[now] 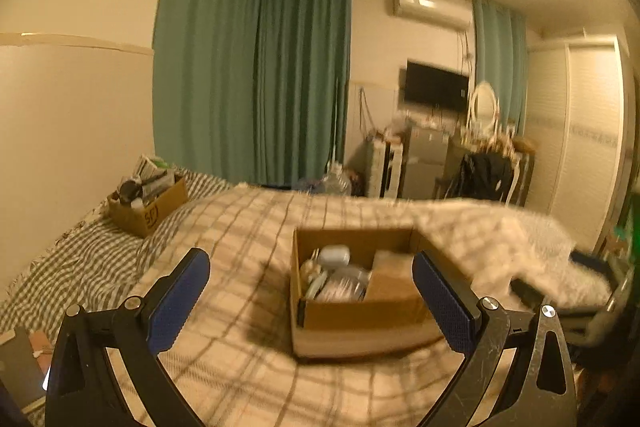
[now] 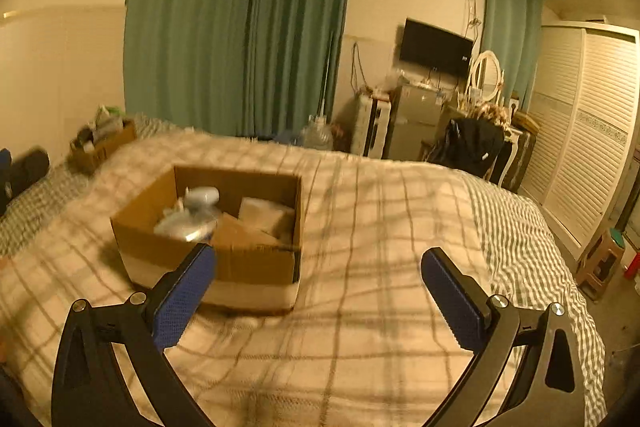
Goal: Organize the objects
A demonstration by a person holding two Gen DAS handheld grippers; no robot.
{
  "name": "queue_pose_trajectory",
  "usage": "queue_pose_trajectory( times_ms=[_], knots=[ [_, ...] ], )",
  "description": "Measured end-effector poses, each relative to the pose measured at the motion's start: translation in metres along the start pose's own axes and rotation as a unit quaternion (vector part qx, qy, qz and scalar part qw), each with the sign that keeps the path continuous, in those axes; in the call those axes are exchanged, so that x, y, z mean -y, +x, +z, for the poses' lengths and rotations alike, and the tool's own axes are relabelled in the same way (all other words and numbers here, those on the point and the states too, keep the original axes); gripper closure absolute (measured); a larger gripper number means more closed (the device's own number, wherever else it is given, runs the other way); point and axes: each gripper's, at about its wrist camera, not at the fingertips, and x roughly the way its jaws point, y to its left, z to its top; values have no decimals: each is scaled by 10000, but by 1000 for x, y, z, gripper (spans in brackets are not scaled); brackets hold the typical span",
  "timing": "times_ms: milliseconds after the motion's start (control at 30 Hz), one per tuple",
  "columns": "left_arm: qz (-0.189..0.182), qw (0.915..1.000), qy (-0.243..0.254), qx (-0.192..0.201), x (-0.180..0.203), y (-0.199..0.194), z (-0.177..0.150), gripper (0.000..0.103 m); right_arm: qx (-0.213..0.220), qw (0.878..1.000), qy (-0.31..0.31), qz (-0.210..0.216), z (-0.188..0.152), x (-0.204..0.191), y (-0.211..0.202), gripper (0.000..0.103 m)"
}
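Cardboard box [image 1: 362, 311] sits open on the plaid blanket [image 1: 248, 367] covering the bed, roughly mid-bed; in the right wrist view the same box [image 2: 248, 269] is left of centre, just past the left blue pad. Contents are blurred: a pale blue rounded item [image 1: 334, 255] at the back left, clear plastic packets [image 1: 346, 285] in the middle, a tan folded piece [image 1: 394, 281] leaning on the right side (can't identify any of them further). Left gripper [image 1: 311, 303] is spread wide, nothing between the pads, hovering above the blanket with the box between its fingers in view, the right pad overlapping the box's right wall; contact can't be judged. Right gripper [image 2: 318, 301] is also spread wide and empty, over bare blanket to the right of the box, with its left pad overlapping the box's near wall in the frame. Second cardboard box [image 1: 148, 207], stuffed with mixed items, sits well apart at the far left of the bed on a striped sheet [image 1: 88, 259] near the wall. Green curtains [image 1: 248, 75], a wall TV [image 1: 436, 87], an air conditioner [image 1: 432, 9] and a louvred wardrobe [image 2: 588, 131] fill the background. Both views show motion blur.
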Motion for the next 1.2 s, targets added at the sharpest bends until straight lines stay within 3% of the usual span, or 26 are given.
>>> queue_pose_trajectory(
  times_ms=[200, 1200],
  knots=[
    [-102, 9996, 58, -273, 2, 7, -15, 0, 142, 9995, 255, 90, -1, 11, -4, 0],
    [-112, 9989, 334, -307, 10, 3, -17, 0, 241, 9990, 387, 38, 2, 15, -11, 0]
  ],
)
